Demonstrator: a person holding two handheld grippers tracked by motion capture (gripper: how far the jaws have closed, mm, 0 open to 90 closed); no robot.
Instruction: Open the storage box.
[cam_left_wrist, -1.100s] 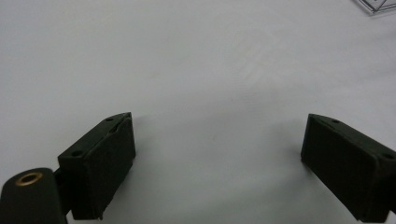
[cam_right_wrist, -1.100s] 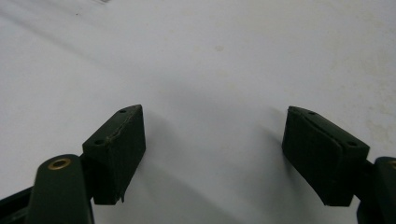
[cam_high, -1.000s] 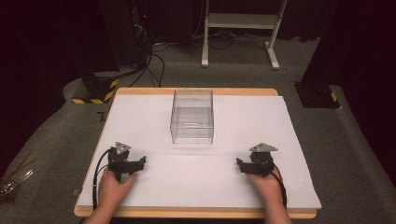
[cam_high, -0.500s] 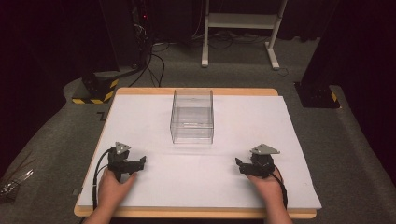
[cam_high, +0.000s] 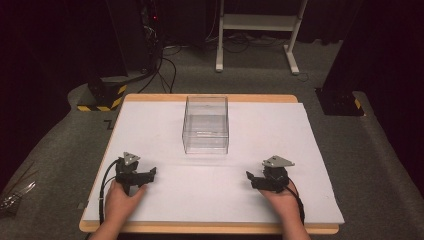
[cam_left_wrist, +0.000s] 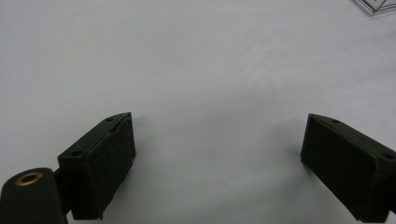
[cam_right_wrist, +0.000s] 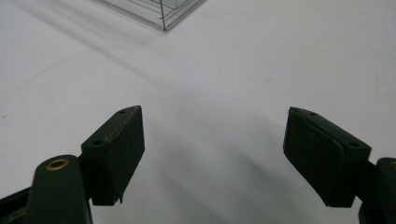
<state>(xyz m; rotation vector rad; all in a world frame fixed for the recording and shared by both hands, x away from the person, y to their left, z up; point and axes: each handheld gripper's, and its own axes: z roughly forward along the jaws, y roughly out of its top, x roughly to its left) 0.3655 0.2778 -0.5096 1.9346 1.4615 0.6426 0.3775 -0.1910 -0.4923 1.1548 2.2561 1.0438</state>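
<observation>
Left gripper (cam_high: 149, 173): near left on the white sheet (cam_high: 165, 125), jaws spread wide, nothing between them
Right gripper (cam_high: 251, 177): near right, jaws wide apart too, empty
Clear box (cam_high: 206, 125): upright at the sheet's centre, far side, well apart from both grippers

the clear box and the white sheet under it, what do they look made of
The clear box: likely rigid acrylic or similar hard plastic, glossy; you see straight through its walls, and its edges are thin, straight and sharp. The white sheet: probably matte paper or a thin board laid over a wooden table, whose tan edge shows around it; no glare, faint smudges.
</observation>
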